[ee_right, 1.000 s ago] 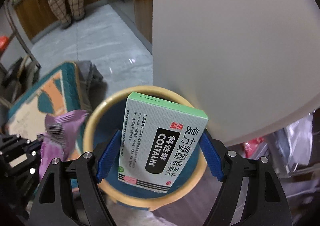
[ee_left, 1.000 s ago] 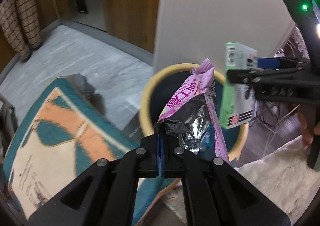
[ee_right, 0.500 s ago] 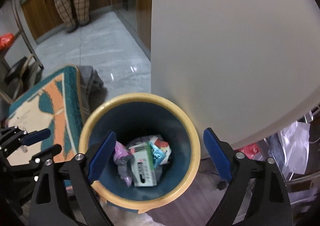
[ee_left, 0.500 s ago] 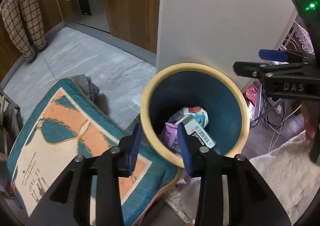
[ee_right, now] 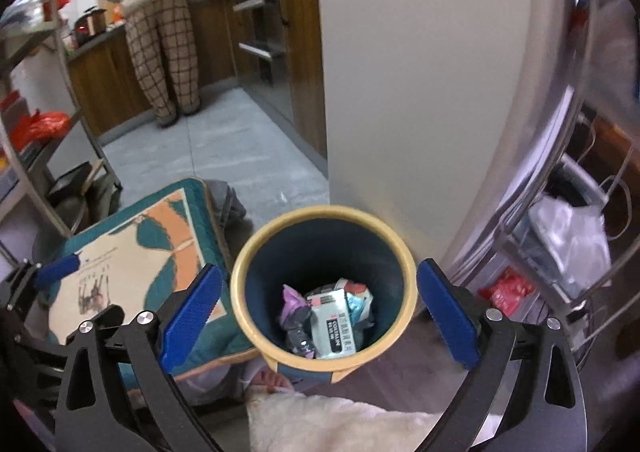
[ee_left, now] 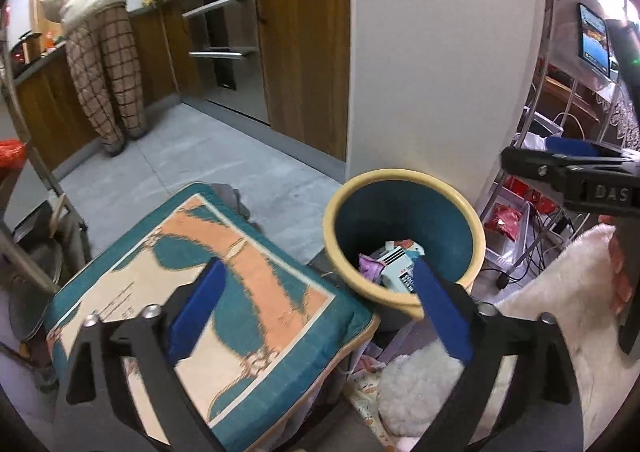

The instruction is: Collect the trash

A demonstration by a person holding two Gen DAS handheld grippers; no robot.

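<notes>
A yellow-rimmed, dark teal trash bin (ee_right: 240, 292) stands on the floor against a white wall; it also shows in the left wrist view (ee_left: 332, 236). Inside lie a white and green medicine box (ee_right: 332, 324), a purple foil wrapper (ee_right: 292, 304) and other scraps; the box (ee_left: 396, 272) and wrapper (ee_left: 370, 266) show in the left wrist view too. My right gripper (ee_right: 320, 308) is open and empty above the bin. My left gripper (ee_left: 320, 308) is open and empty, above the bin's left side and a cushion.
A teal and orange cushion (ee_left: 224, 292) lies left of the bin. A white fluffy rug (ee_left: 560, 312) lies at the right. A wire rack (ee_right: 560, 232) with bags stands right of the bin. A person (ee_right: 160, 31) stands at the kitchen counter far back.
Both grippers opened and dropped the wrapper and the medicine box into the bin. Both then rose and pulled back, opening wider.
</notes>
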